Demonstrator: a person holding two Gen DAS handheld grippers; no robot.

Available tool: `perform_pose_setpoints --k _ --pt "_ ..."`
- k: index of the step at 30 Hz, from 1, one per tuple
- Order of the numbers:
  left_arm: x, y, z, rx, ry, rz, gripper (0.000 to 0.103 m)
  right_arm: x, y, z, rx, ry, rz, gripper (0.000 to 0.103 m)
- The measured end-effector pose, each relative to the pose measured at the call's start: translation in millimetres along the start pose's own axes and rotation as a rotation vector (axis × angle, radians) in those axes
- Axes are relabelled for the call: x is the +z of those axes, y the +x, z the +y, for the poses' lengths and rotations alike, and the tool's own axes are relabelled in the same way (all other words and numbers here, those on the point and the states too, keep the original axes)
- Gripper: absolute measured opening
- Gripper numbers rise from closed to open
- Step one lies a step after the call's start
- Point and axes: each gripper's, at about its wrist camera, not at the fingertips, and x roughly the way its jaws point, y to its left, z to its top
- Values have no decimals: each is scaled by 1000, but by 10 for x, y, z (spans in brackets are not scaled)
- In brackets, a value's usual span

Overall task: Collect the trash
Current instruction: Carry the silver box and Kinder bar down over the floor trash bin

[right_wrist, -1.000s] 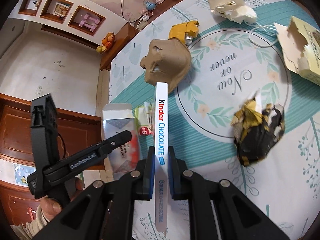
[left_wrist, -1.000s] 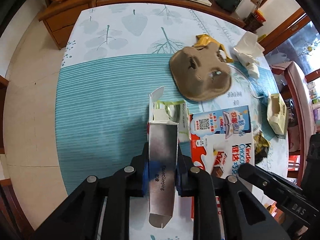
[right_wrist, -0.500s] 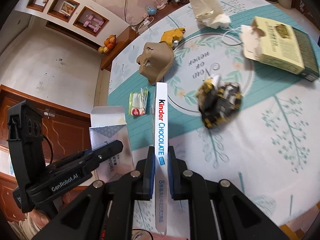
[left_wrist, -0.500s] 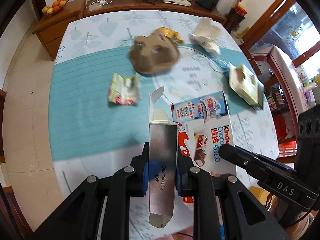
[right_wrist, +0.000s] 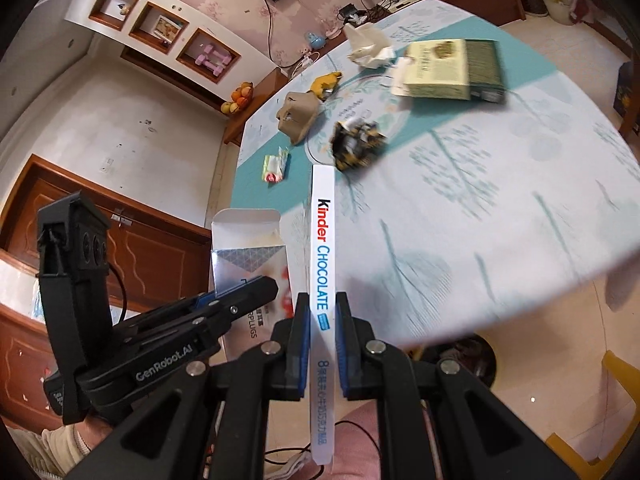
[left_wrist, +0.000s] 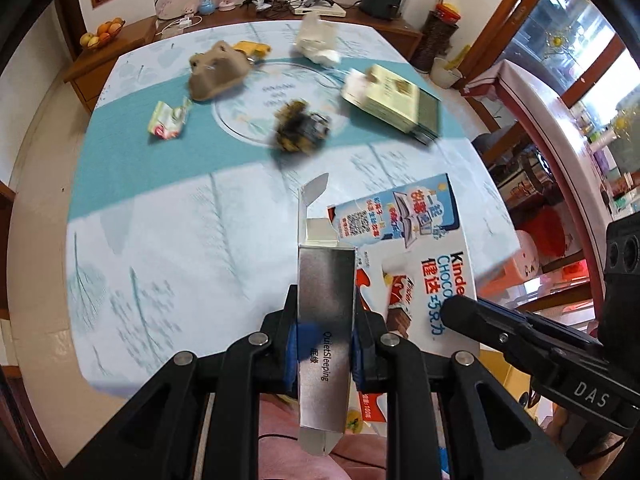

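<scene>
Bare tablecloth [left_wrist: 192, 256] before crumpled wrapper [left_wrist: 302, 130]

The bench [left_wrist: 168, 240] has a blue and white cloth with leaf shapes. Behind it a long wooden cabinet [left_wrist: 120, 52] holds a bowl of fruit [left_wrist: 102, 32] and many wires. The wall [right_wrist: 132, 128] is pale, with little box shelves [right_wrist: 160, 28]. A brown wooden door [right_wrist: 132, 232] stands near. Sun comes through the big window [left_wrist: 576, 52].

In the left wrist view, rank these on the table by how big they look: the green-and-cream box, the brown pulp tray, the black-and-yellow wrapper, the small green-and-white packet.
1. green-and-cream box, largest.
2. brown pulp tray and black-and-yellow wrapper: look alike; motion blur makes ranking unsure.
3. green-and-white packet, smallest.
</scene>
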Motion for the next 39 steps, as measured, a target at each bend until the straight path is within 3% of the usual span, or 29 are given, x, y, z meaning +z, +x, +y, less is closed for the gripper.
perform_pose_setpoints --k 4,10,20,27,39 --pt "-394 -70 -361 20 5 -18 18 -325 -347 -303 -7 10 -2 11" --pt "-890 -27 -865 49 46 31 18 -726 -636 -712 -6 75 16 11" --pt "-1408 303 -1320 92 131 130 18 -1272 -528 -1291 5 217 96 11" --pt "-1731 771 -1289 119 133 197 18 -1667 -190 -1741 -10 335 178 11" --pt "-2088 1909 -811 160 42 249 19 -2048 690 -2277 -63 423 306 11"
